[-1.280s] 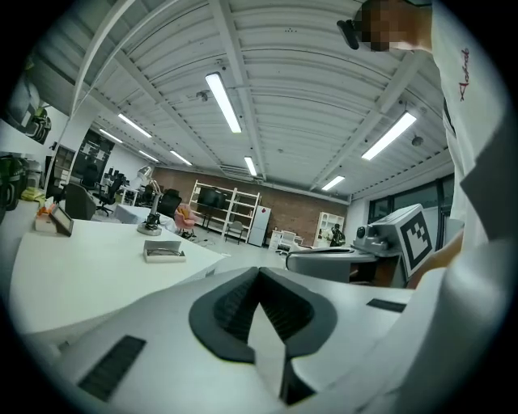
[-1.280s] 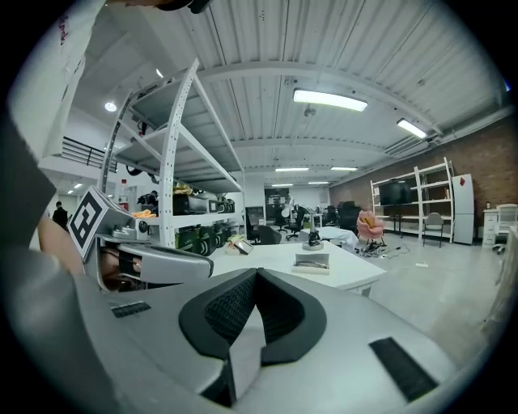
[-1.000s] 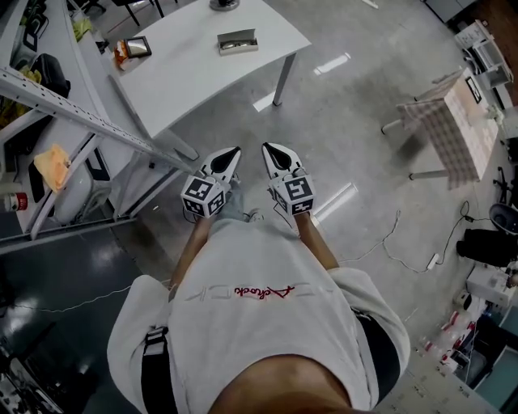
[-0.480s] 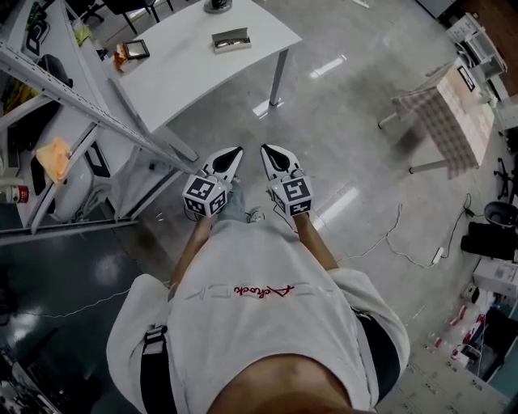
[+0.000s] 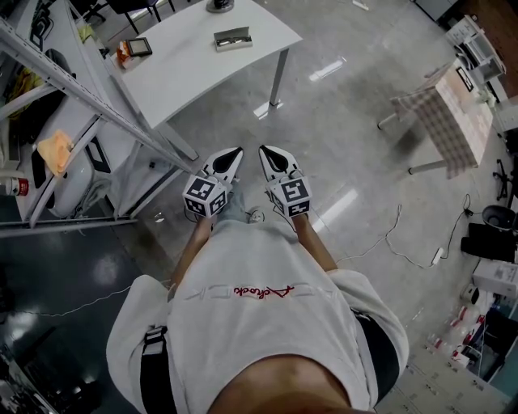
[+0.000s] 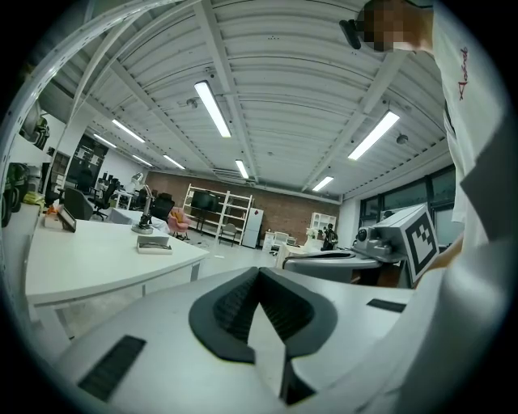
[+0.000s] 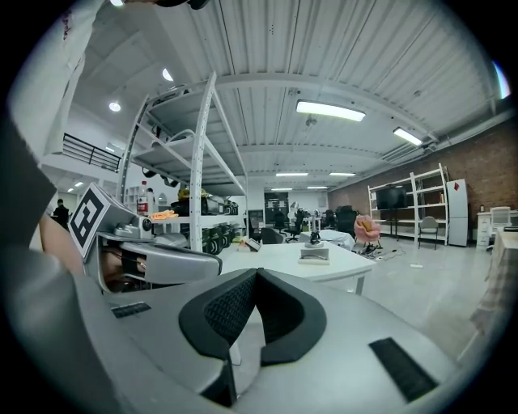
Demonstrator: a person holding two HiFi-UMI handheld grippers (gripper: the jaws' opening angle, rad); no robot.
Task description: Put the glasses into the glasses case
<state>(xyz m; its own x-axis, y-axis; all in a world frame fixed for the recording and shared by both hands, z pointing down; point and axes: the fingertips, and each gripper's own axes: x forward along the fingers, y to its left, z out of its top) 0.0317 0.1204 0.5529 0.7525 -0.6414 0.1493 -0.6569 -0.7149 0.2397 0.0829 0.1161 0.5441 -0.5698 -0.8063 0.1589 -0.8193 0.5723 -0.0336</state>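
The grey glasses case [image 5: 232,38] lies on a white table [image 5: 202,69], far ahead of me. It is too far off to tell whether the glasses are in it. My left gripper [image 5: 231,154] and right gripper [image 5: 268,152] are held side by side at waist height over the concrete floor, well short of the table. Both are shut with nothing between their jaws. The left gripper [image 6: 259,273] sees the case [image 6: 154,245] to its left on the table [image 6: 81,263]. From the right gripper [image 7: 256,275] the case [image 7: 314,256] shows straight ahead.
A metal shelf rack [image 5: 81,97] with an orange cloth [image 5: 54,152] stands at the left, close to the table. A small framed object [image 5: 137,47] and a lamp base [image 5: 218,5] sit on the table. A checked-cloth table [image 5: 453,109] and a floor cable [image 5: 396,242] are to the right.
The view has shifted a little, with the shelf rack and table sliding slightly in the frame. Both grippers keep the same shut stance side by side.
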